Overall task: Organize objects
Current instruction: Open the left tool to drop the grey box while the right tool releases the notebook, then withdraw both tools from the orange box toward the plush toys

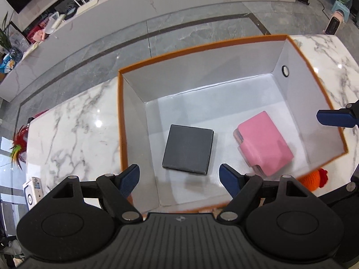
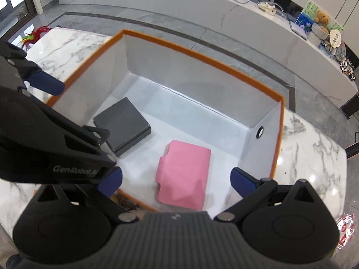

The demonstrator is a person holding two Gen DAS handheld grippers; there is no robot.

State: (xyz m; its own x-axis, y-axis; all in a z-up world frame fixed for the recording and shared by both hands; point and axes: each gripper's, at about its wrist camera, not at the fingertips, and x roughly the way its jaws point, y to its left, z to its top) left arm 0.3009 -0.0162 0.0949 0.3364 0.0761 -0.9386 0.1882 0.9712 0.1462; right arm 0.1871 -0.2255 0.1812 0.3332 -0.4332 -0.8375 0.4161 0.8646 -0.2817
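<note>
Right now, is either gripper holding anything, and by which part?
Nothing is held. The left gripper and right gripper are both open above the box.

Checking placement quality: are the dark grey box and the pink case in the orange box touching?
Apart. The left wrist view shows bare white floor between the dark grey box and the pink case; the right wrist view shows the same gap.

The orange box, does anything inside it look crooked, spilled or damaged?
Nothing is spilled or damaged. Inside the orange box, the black box and pink case lie flat and apart, both turned slightly askew to the walls. Left tongs and right tongs hang open above, holding nothing.
</note>
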